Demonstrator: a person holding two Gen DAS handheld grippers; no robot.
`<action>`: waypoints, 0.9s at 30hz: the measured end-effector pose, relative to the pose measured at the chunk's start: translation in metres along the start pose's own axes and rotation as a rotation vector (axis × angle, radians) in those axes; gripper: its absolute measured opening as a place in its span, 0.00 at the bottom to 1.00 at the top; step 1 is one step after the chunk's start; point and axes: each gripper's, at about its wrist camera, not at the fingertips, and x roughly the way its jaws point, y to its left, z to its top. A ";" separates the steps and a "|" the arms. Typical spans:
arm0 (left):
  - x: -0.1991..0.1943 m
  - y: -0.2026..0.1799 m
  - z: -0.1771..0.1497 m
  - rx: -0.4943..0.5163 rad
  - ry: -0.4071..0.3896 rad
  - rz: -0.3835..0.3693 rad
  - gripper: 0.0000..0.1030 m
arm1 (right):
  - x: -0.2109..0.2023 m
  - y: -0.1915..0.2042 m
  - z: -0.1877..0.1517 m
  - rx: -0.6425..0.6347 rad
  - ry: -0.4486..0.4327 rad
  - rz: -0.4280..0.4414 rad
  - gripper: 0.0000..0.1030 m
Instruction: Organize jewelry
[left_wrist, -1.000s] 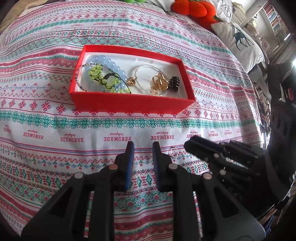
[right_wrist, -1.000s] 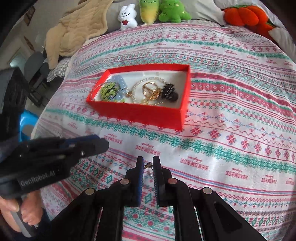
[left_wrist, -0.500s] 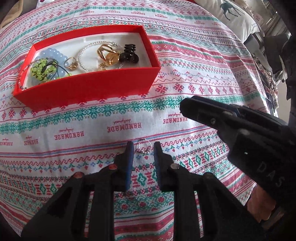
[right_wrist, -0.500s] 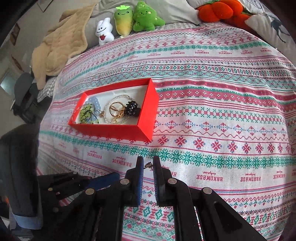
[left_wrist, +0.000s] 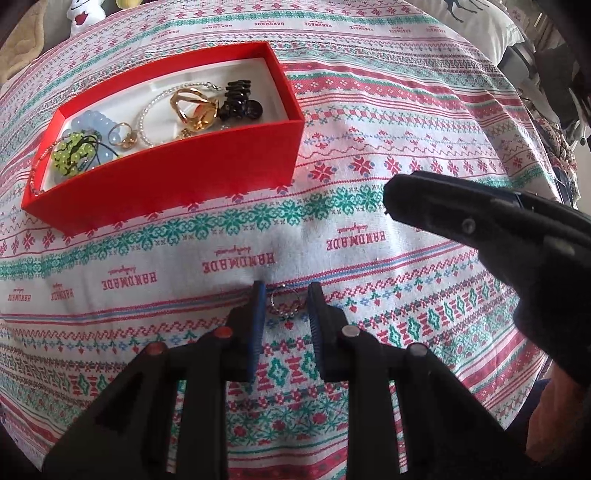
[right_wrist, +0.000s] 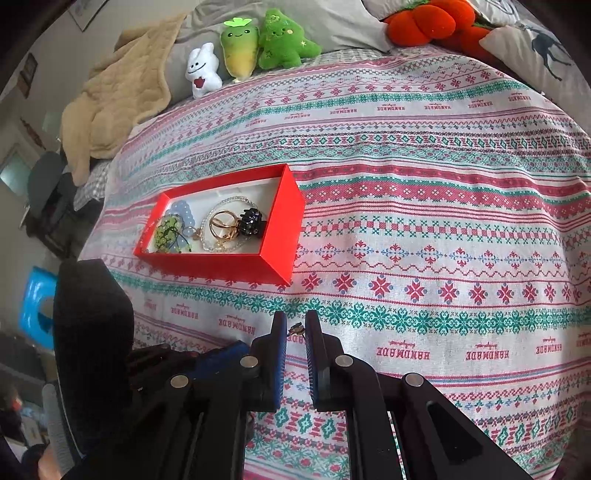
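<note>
Since a second ago the left gripper (left_wrist: 284, 301) has been sliding over the small silver ring (left_wrist: 284, 302), which is lying on the patterned bedspread (left_wrist: 369, 129) between its parted fingers, untouched. The right gripper (right_wrist: 295, 328) is pinching a tiny gold piece (right_wrist: 296, 328) at its fingertips. The red box (left_wrist: 177, 177) is sitting beyond, holding bracelets, rings and a black clip (left_wrist: 240, 101).

A glossy red rectangular cardboard box (left_wrist: 177, 173) is seen on a white woven bedspread (left_wrist: 369, 122) banded with red and teal cross-stitch motifs.
</note>
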 end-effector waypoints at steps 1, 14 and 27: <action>0.000 0.000 0.000 -0.001 -0.002 0.001 0.24 | 0.000 0.000 0.000 0.001 -0.001 0.002 0.10; -0.005 0.009 -0.003 -0.031 -0.012 0.013 0.10 | -0.005 -0.002 -0.002 0.002 -0.008 0.008 0.10; -0.018 0.008 0.001 -0.046 -0.046 -0.002 0.03 | -0.005 -0.003 -0.001 0.007 -0.013 0.010 0.10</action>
